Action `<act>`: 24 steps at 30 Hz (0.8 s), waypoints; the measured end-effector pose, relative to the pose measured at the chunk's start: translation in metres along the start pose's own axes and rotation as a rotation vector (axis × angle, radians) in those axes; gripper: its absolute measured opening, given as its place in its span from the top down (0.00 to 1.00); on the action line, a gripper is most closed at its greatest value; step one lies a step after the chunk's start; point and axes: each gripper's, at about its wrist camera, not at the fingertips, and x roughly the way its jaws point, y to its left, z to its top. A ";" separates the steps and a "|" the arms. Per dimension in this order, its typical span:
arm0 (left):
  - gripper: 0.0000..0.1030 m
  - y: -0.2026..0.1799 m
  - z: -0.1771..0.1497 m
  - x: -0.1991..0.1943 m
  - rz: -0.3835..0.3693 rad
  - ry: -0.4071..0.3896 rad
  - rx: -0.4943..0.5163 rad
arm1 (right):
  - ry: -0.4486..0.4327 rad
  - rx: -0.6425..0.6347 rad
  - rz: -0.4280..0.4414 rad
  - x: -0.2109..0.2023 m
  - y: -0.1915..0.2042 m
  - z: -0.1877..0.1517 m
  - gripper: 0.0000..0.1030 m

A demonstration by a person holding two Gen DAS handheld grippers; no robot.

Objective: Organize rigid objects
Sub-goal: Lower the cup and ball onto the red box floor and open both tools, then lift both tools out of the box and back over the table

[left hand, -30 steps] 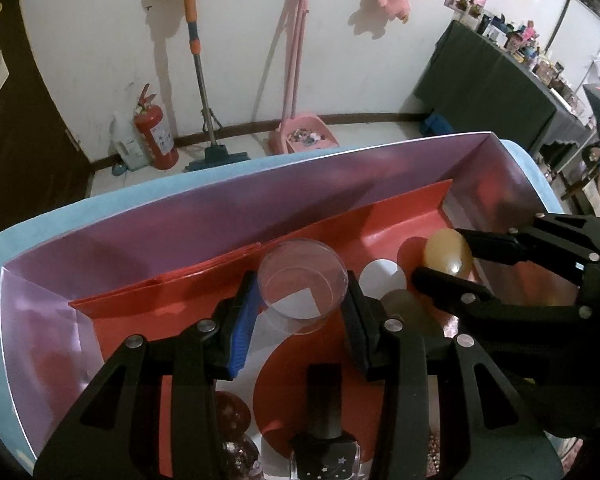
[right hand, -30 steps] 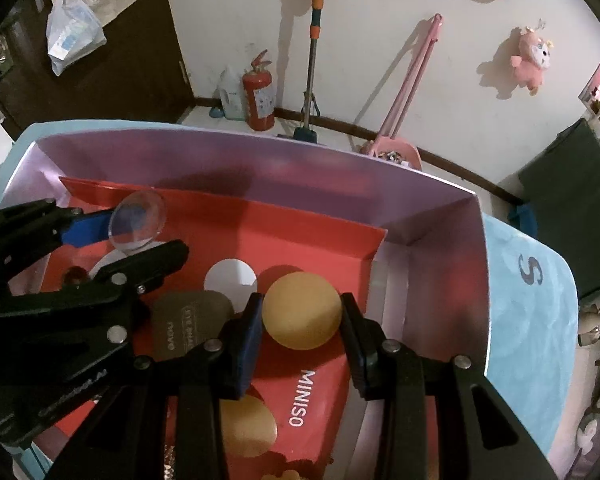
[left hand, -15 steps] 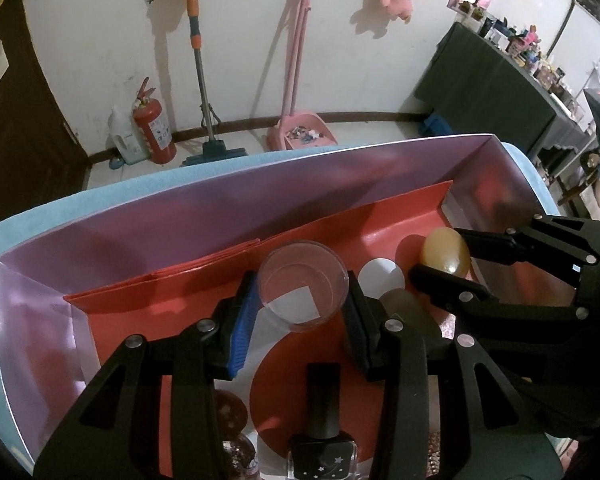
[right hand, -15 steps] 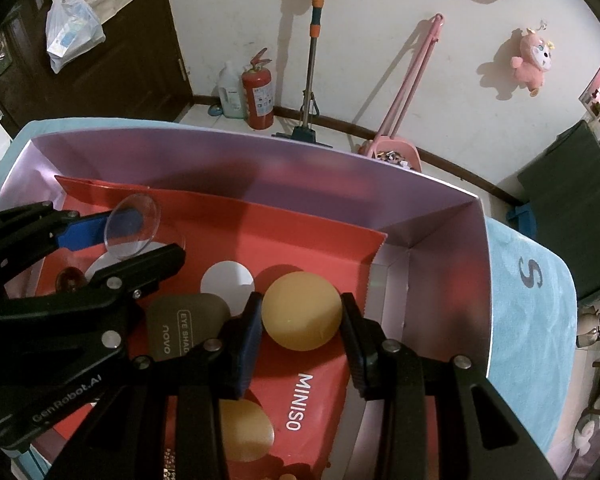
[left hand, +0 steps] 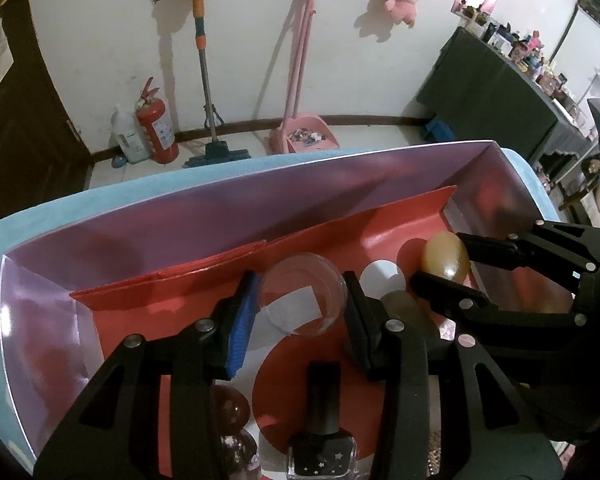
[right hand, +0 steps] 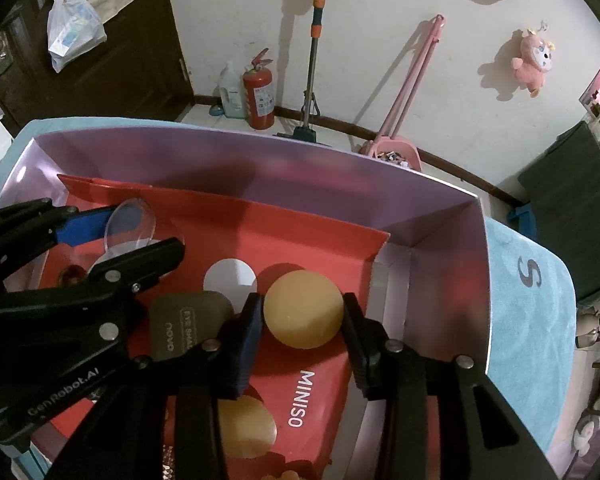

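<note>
A box point(right hand: 440, 216) is set on the worktop point(right hand: 540, 320), with a folded card insert point(right hand: 308, 240) laid inside it. In the right wrist view, a ball point(right hand: 303, 309) is seen between the 2 fingers of the right tool point(right hand: 302, 320), over the insert's right part. A flat case point(right hand: 184, 324) lies just left of it. Further left, a clear dome point(left hand: 302, 300) sits between the left tool point(left hand: 300, 312) fingers. A bottle point(left hand: 322, 432) stands nearest the left camera. Behind the box, a fire extinguisher point(right hand: 259, 92) stands on the floor by the wall.

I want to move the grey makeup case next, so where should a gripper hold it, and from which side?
Probably two opposite straight edges, coming from above. The grey makeup case lies flat on the red liner, so only its thin edges offer the pads a hold, and its corners are rounded.
</note>
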 end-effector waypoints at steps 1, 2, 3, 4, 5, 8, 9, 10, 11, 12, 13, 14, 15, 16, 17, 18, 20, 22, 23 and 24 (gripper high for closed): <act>0.60 0.001 0.000 -0.002 0.000 -0.003 -0.005 | -0.002 0.002 0.001 -0.001 0.001 0.000 0.58; 0.58 0.002 -0.001 -0.003 0.005 -0.005 -0.008 | -0.004 0.004 0.002 -0.002 0.001 0.000 0.57; 0.55 0.004 -0.001 -0.006 0.012 -0.010 -0.012 | -0.004 0.005 0.003 -0.004 0.001 0.000 0.57; 0.54 0.005 -0.002 -0.008 0.013 -0.015 -0.014 | -0.005 0.006 0.005 -0.005 0.002 -0.002 0.56; 0.54 0.005 -0.004 -0.011 0.009 -0.022 -0.017 | -0.007 0.008 0.008 -0.007 0.002 -0.002 0.55; 0.54 0.009 -0.007 -0.021 0.010 -0.033 -0.028 | -0.018 0.009 0.001 -0.015 0.003 -0.003 0.46; 0.53 0.011 -0.009 -0.026 0.011 -0.042 -0.037 | -0.029 0.007 -0.020 -0.019 0.004 -0.004 0.43; 0.51 0.012 -0.010 -0.030 0.009 -0.049 -0.044 | -0.040 0.005 -0.026 -0.022 0.005 -0.004 0.38; 0.45 0.014 -0.011 -0.036 0.007 -0.059 -0.053 | -0.048 0.007 -0.022 -0.025 0.005 -0.004 0.35; 0.38 0.014 -0.013 -0.041 0.004 -0.067 -0.057 | -0.050 0.012 -0.014 -0.028 0.004 -0.004 0.35; 0.36 0.015 -0.015 -0.049 -0.002 -0.083 -0.061 | -0.055 0.024 -0.001 -0.033 0.003 -0.005 0.34; 0.35 0.015 -0.017 -0.055 -0.005 -0.098 -0.062 | -0.059 0.030 0.002 -0.037 0.003 -0.007 0.34; 0.35 0.015 -0.020 -0.064 -0.004 -0.116 -0.063 | -0.066 0.031 -0.001 -0.043 0.003 -0.009 0.34; 0.35 0.016 -0.021 -0.068 -0.002 -0.122 -0.065 | -0.072 0.030 -0.005 -0.047 0.003 -0.011 0.34; 0.35 0.016 -0.023 -0.075 -0.001 -0.129 -0.068 | -0.080 0.031 -0.007 -0.054 0.003 -0.013 0.33; 0.35 0.015 -0.026 -0.083 0.002 -0.137 -0.073 | -0.089 0.033 -0.008 -0.062 0.005 -0.016 0.33; 0.35 0.014 -0.031 -0.096 0.007 -0.154 -0.080 | -0.106 0.034 -0.015 -0.076 0.006 -0.021 0.31; 0.35 0.012 -0.040 -0.113 0.012 -0.174 -0.081 | -0.132 0.034 -0.021 -0.093 0.009 -0.028 0.29; 0.34 0.010 -0.045 -0.121 0.016 -0.185 -0.079 | -0.150 0.036 -0.024 -0.105 0.011 -0.033 0.28; 0.32 0.008 -0.050 -0.129 0.019 -0.197 -0.077 | -0.167 0.038 -0.027 -0.117 0.013 -0.038 0.27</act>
